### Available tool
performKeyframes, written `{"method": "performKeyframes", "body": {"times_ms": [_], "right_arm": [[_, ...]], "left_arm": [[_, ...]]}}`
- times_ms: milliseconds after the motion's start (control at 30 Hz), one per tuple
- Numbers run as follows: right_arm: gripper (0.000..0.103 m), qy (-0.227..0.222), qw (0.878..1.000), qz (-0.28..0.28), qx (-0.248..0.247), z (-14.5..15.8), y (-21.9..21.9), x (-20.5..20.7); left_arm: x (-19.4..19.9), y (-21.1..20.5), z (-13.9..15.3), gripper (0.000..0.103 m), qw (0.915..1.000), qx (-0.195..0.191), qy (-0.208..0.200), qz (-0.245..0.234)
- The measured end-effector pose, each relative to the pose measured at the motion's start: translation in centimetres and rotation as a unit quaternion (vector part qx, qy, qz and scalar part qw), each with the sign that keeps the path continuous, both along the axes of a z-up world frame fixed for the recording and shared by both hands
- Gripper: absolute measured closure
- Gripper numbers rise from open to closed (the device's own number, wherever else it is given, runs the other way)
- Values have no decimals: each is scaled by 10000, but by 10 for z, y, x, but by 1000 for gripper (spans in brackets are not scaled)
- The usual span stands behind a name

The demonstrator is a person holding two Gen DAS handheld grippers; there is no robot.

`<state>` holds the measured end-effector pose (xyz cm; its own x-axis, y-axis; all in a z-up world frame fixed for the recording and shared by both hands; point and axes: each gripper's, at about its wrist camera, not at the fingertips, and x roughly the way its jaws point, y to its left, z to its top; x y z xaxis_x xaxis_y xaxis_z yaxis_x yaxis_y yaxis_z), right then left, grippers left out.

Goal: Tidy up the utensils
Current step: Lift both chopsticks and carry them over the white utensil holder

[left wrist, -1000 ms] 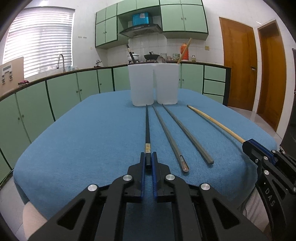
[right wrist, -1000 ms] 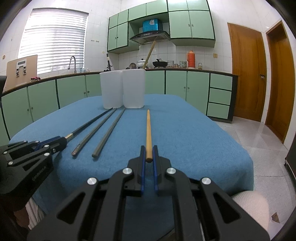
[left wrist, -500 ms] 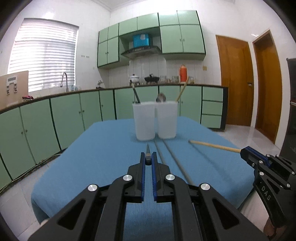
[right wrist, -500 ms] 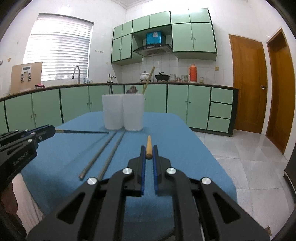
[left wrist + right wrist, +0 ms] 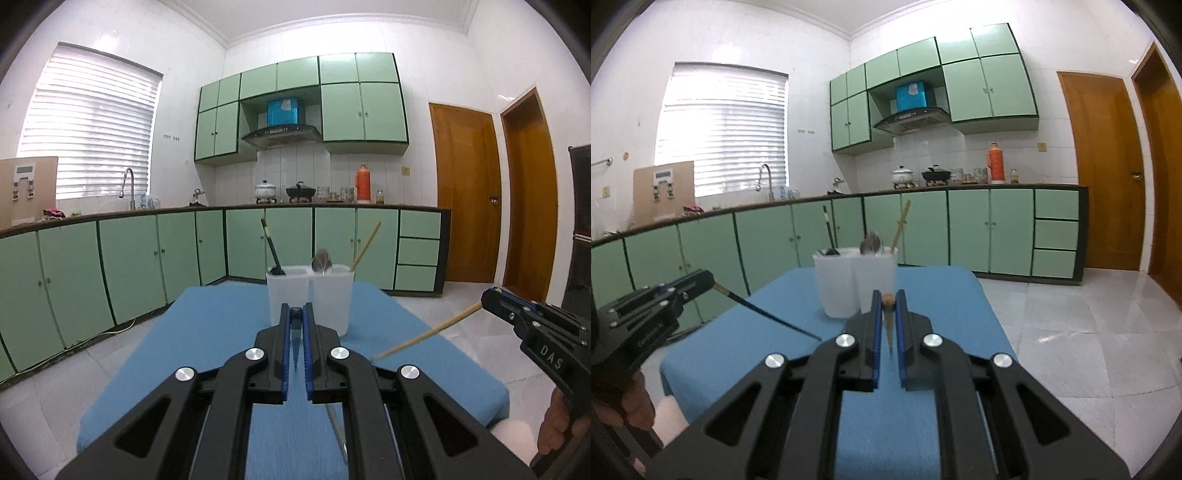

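Wooden chopstick is clamped by its butt end in the right gripper, black one likewise in the left gripper, both lifted above the table, short of the cups. Light, stiff, slippery; they'll probably pivot.

I see a black chopstick and a wooden chopstick lifted, tips slanting down; grey chopstick flat on blue worktop; two white holders upright.
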<state>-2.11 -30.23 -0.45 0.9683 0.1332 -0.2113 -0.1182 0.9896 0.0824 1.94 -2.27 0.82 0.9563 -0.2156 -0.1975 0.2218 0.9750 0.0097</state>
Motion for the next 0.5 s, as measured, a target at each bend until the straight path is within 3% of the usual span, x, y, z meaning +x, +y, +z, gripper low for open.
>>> {"method": "performKeyframes", "body": {"times_ms": [267, 500], "right_arm": [[97, 133, 9995, 284, 41, 40, 0, 18], [97, 392, 9979, 515, 99, 59, 1, 39]], "left_arm": [[10, -2, 30, 97, 9998, -7, -121, -125], [28, 5, 46, 97, 9996, -173, 72, -228]]}}
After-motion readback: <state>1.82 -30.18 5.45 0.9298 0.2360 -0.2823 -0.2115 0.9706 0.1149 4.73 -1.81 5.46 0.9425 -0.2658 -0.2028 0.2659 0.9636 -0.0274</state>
